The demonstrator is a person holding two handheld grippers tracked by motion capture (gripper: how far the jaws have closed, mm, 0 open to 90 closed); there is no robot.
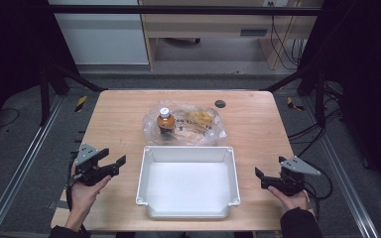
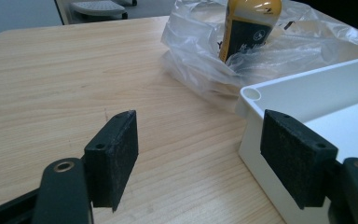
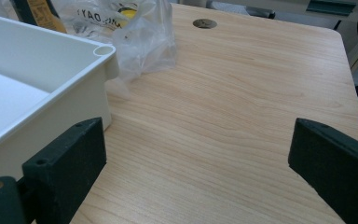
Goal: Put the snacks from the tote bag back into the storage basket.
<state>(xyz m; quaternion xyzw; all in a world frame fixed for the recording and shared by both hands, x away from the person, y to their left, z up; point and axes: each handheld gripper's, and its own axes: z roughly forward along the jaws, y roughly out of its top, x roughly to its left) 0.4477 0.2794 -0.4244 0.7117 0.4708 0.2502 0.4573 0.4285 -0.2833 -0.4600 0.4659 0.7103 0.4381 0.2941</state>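
I hold my left gripper (image 1: 110, 165) and right gripper (image 1: 264, 178) low on either side of the white tray (image 1: 188, 148), both with jaws spread wide and nothing between them, so either one can go in. The bottle (image 1: 165, 122) stands upright in the clear bag (image 1: 198, 124) just behind the tray, well apart from both grippers. I judge the tray sits empty in front of me to take what comes out of the bag.

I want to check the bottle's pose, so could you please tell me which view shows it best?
The high view: the bottle stands upright in the bag, whole from white cap to base, behind the tray. The left gripper view shows its lower body, cap cut off. The right gripper view catches a sliver of label.
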